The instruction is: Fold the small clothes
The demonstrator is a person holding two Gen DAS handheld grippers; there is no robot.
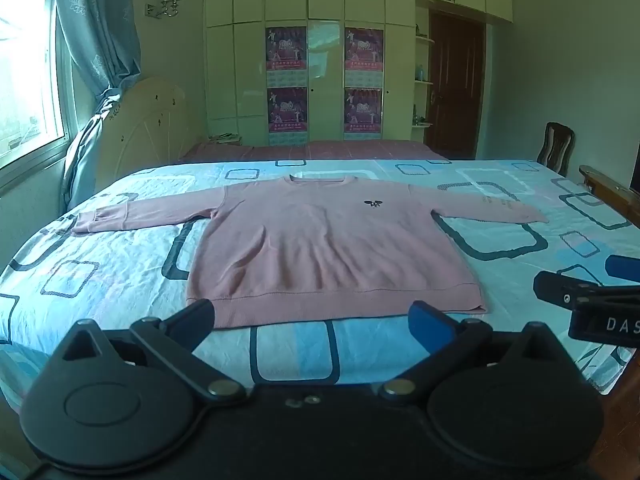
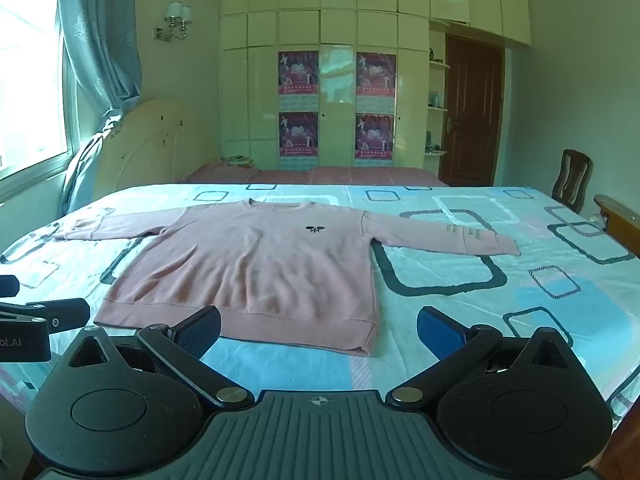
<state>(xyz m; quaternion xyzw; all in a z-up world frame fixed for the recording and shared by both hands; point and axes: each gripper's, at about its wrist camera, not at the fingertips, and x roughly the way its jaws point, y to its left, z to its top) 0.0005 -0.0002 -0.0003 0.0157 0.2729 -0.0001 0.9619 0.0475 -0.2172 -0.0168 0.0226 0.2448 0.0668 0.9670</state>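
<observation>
We held two grippers low over the near edge of the bed [image 1: 120, 280]. Our left gripper [image 1: 312, 314] had its fingers spread as wide as they go, and nothing was between them. Our right gripper [image 2: 318, 328] was just the same, wide open and holding nothing. Neither one touched the cloth yet.

Just past the fingers, at twelve o'clock, lay the pink sweater [image 1: 320, 240]. It was flat on the bed, front side up, with the bottom hem [image 1: 332, 296] nearest to us. One sleeve [image 1: 136, 216] reached out toward ten o'clock and the other sleeve [image 2: 444, 234] toward two o'clock. The neck [image 1: 320, 178] was at the far end.

We think the fold had not started. To do it well, we would pinch one sleeve near its cuff, take only the top cloth and not the bed sheet, and lay it across the chest. Then the other sleeve. We should go slowly so the body does not slide or bunch up.

Far behind stood the wardrobe [image 1: 312, 60] and a dark door [image 1: 456, 84].
</observation>
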